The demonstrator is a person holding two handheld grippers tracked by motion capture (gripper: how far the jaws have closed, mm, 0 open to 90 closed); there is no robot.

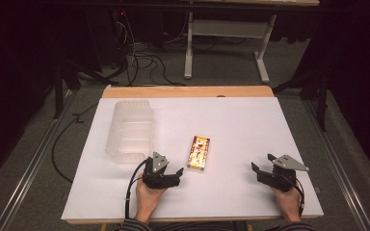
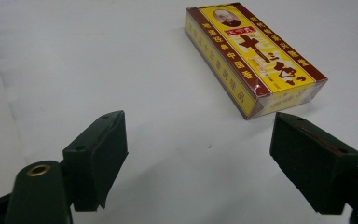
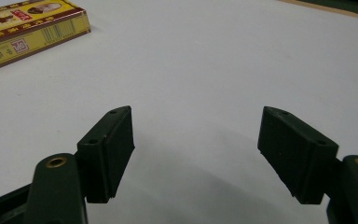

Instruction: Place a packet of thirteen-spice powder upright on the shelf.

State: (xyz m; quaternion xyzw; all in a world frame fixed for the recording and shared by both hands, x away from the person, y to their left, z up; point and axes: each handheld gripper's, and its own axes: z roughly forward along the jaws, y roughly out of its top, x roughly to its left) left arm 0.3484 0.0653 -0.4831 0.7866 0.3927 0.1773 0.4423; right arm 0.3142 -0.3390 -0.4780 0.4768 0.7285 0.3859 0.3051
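A: What lies at the centre?

B: A flat rectangular yellow carton [image 1: 198,153] with dark red borders, red-brown characters, a small portrait panel at one end and a glossy film wrap; a barcode shows on its side in the right gripper view. It lies flat on the white table sheet [image 1: 231,125], just right of a translucent ribbed plastic bin [image 1: 130,132].

A: And the grippers?

B: The left gripper [image 2: 198,154] rests just short of the carton's near end, jaws apart, nothing between them. The right gripper [image 3: 196,149] sits well apart to the right, jaws likewise spread over bare sheet.
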